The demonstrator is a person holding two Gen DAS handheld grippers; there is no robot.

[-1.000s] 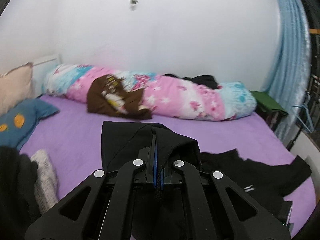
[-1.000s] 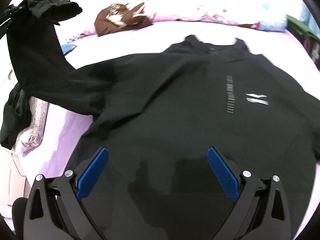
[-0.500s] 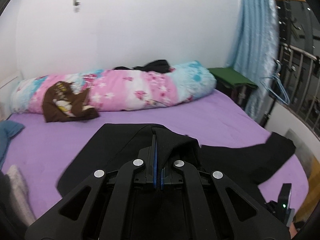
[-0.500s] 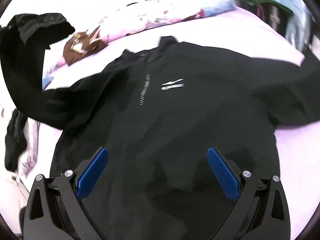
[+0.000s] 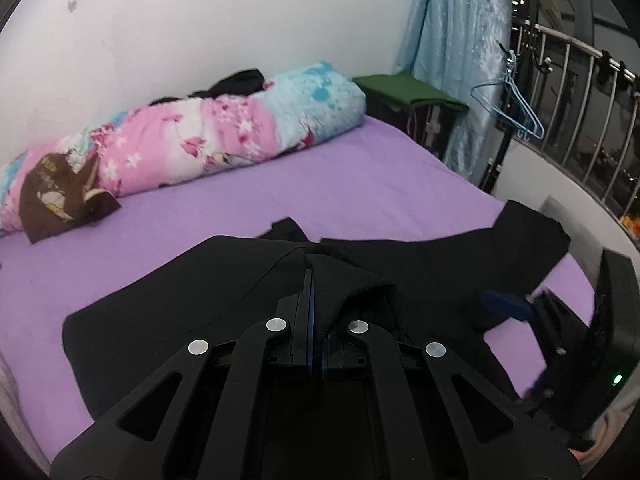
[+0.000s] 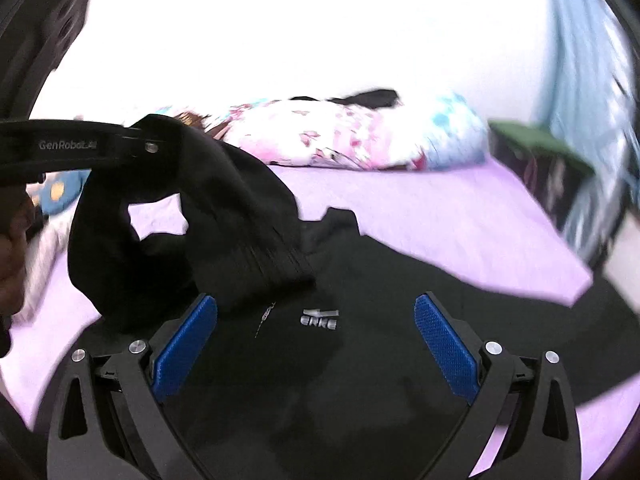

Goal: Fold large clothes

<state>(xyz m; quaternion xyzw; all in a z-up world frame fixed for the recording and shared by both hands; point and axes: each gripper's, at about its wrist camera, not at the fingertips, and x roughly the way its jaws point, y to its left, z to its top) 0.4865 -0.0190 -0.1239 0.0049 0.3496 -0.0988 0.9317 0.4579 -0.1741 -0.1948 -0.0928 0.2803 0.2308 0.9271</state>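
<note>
A large black sweatshirt point(image 6: 380, 280) with a white chest logo point(image 6: 319, 318) lies spread on the purple bed point(image 5: 360, 184). My left gripper point(image 5: 313, 278) is shut on the black fabric of one sleeve, which bunches over its fingertips. In the right wrist view the left gripper point(image 6: 158, 138) comes in from the upper left, and the held sleeve point(image 6: 240, 208) drapes down onto the sweatshirt's chest. My right gripper point(image 6: 316, 342) hangs open above the chest with nothing between its blue pads point(image 6: 184, 344). One pad of the right gripper point(image 5: 506, 305) shows at the left view's right edge.
A rolled floral quilt point(image 5: 224, 140) lies along the wall, with a brown garment point(image 5: 60, 204) against its left end. Past the bed's right edge stand a green-covered stand point(image 5: 404, 88), a blue curtain point(image 5: 452, 40), hangers point(image 5: 516, 108) and a metal railing point(image 5: 580, 80).
My left gripper has carried the sleeve to the right, from out at the side to over the sweatshirt's chest. The right gripper has risen and tilted up, still open.
</note>
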